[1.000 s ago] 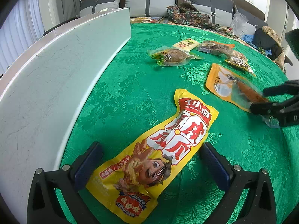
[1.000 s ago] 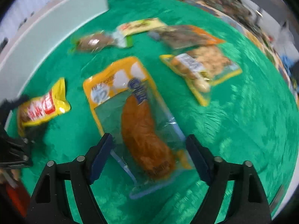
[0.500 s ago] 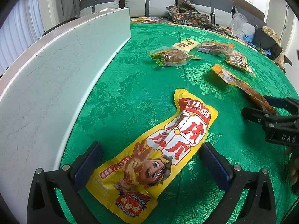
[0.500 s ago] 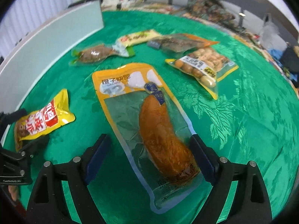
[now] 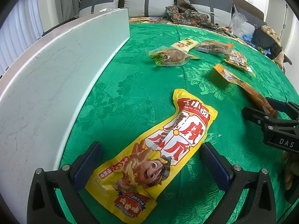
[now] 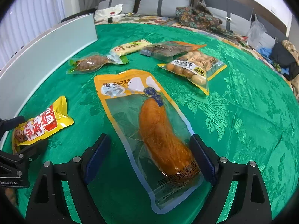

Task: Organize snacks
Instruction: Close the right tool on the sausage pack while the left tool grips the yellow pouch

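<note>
Both hands look poised for a pickup, each gripper lowered over its own packet on the green-clothed counter (image 6: 243, 112), neither one gripping yet. The left gripper (image 5: 149, 160) has its jaws spread wide, straddling the lower half of the yellow snack pouch (image 5: 158, 149), which lies flat near the counter's left edge, beside the white upright panel (image 5: 56, 74). The right gripper (image 6: 149, 156) is likewise released, jaws at full spread on either side of the orange-topped clear pouch (image 6: 142, 123) lying nearer the middle of the counter; the right-hand jaw seems to sit at the pouch's edge, though I can't say whether it touches.

Sorting seems barely begun: the other packets still lie loose toward the far edge — a brown vacuum-packed piece (image 6: 89, 63), a pale yellow bar (image 6: 130, 46), a dark orange-edged pack (image 6: 168, 49) and a bag of small round balls (image 6: 194, 66), the last two overlapping.

Next, I'd judge, each pair of jaws has to close across its packet's width and lift. That calls for care: both are thin, slick film pouches lying flat on the cloth, so the jaws may slide or catch the damask weave. The clear one holds a plump, fibrous orange piece, which offers the firmest bulk to pinch. The yellow one is glossy, crinkled, narrower at its far end.
</note>
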Demonstrator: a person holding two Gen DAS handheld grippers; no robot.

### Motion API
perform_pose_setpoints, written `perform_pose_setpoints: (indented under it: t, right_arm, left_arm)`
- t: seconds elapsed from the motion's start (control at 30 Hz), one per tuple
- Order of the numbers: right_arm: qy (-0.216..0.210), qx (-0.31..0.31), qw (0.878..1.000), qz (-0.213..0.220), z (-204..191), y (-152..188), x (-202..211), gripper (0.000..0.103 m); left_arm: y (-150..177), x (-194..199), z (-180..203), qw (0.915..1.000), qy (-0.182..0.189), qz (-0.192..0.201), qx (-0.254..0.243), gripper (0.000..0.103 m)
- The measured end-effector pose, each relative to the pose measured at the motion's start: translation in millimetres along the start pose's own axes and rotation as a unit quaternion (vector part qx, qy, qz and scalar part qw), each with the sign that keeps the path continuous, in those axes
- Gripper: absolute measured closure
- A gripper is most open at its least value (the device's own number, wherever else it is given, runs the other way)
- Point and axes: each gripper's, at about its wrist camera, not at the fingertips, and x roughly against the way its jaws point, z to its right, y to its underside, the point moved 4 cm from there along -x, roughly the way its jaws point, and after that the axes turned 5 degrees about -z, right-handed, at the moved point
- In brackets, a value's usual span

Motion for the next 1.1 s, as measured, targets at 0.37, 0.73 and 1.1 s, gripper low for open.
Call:
perform_pose_setpoints:
  t: [0.37, 0.73, 1.1]
  right_arm:
    - [-0.002, -0.002, 1.0, -0.001, 0.8, -3.3, -2.9, 0.013]
    - [-0.002, -0.002, 1.0, -0.001, 0.7, -3.5, -3.2, 0.013]
    - [-0.002, -0.002, 1.0, -0.001, 0.6, -3.6, -3.3, 0.013]
  left_arm:
    - [0.0, -0.1, -0.2, 1.0, 0.0, 0.0, 0.0, 0.0]
    - [0.2, -0.1, -0.7, 1.0, 0.0, 0.0, 0.0, 0.0]
    - [0.9, 0.1, -1.3, 1.0, 0.0, 0.001, 0.0, 0.0]
